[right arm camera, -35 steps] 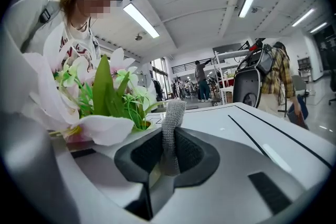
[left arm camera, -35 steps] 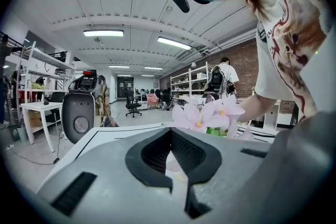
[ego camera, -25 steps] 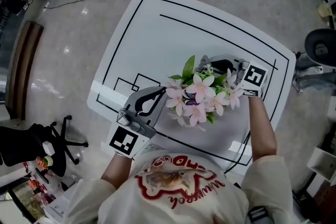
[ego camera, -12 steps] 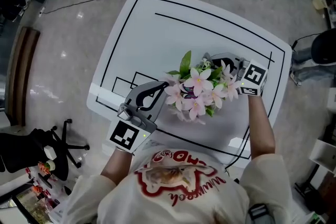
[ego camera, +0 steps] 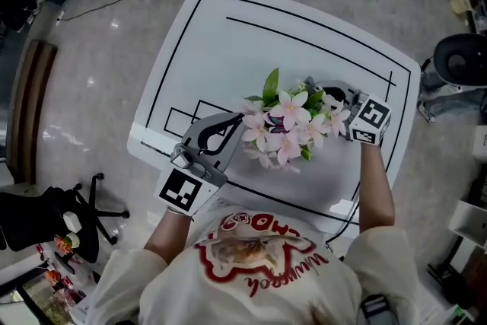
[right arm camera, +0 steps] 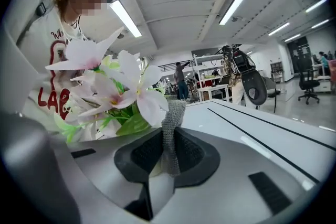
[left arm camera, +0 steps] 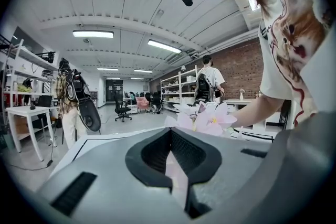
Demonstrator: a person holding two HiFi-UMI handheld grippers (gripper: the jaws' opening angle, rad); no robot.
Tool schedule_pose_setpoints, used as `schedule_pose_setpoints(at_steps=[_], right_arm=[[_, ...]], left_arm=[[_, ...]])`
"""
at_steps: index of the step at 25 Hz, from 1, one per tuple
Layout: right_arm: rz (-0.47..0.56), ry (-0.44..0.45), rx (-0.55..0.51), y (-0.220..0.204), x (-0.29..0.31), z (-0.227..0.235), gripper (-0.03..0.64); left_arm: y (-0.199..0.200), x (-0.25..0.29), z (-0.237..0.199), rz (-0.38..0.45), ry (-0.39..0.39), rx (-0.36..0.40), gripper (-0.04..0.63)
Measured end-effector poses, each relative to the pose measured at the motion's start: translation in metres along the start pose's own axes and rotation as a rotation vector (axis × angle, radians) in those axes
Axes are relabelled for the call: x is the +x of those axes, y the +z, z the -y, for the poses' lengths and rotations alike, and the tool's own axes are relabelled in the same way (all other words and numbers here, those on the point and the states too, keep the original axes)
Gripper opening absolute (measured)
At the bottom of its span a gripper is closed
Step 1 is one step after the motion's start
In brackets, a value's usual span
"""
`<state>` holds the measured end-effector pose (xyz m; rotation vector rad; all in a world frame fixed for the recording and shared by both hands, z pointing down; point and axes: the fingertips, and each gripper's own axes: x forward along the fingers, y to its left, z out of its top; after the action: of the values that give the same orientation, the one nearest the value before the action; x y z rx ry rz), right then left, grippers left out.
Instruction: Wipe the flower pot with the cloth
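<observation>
1. The right gripper is pinching the cloth. Its fingers are pressing on a grey knitted fold, and a short flap is sticking up past the tips.
2. The left gripper is showing its fingers drawn nearly together on a pale strip. I am reading that strip as the rim of the flower pot, held to steady it. This is a judgement, as little of the pot is showing.
3. The cloth flap is sitting just beside the nearest petals of the flowers. No view is showing whether it is touching the pot wall.
4. Step in hand, as judged: the wiping pass on the right-hand side of the pot is under way or about to start.
5. Doing it well:
   - The flap should be going in low, under the blossoms, so the knit meets the wall and not the petals.
   - Light, even pressure and short sweeps round the curve are wanted.
   - The left gripper should be keeping its hold firm so the pot is neither turning nor tipping.
   - The cloth needs to stay pinched deep enough not to slip out.
6. Container: the pot is standing on the white desk, between the two grippers. It is carrying a full bunch of pink-white flowers with green leaves. From the head view the blooms are spreading wide and hiding the pot completely.
</observation>
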<state>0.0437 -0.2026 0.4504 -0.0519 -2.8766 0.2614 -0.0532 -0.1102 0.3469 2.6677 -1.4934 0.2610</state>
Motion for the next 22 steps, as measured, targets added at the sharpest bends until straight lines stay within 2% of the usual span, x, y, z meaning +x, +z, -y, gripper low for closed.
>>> schedule_pose_setpoints(at_steps=[14, 22], right_arm=[[0.009, -0.124, 0.046, -0.010, -0.013, -0.006, 0.052], [0.021, -0.218, 0.091, -0.013, -0.025, -0.015, 0.052]], left_arm=[[0.005, 0.000, 0.005, 0.017, -0.021, 0.011, 0.003], [-0.004, -0.002, 0.012, 0.000, -0.064, 0.021, 0.003]])
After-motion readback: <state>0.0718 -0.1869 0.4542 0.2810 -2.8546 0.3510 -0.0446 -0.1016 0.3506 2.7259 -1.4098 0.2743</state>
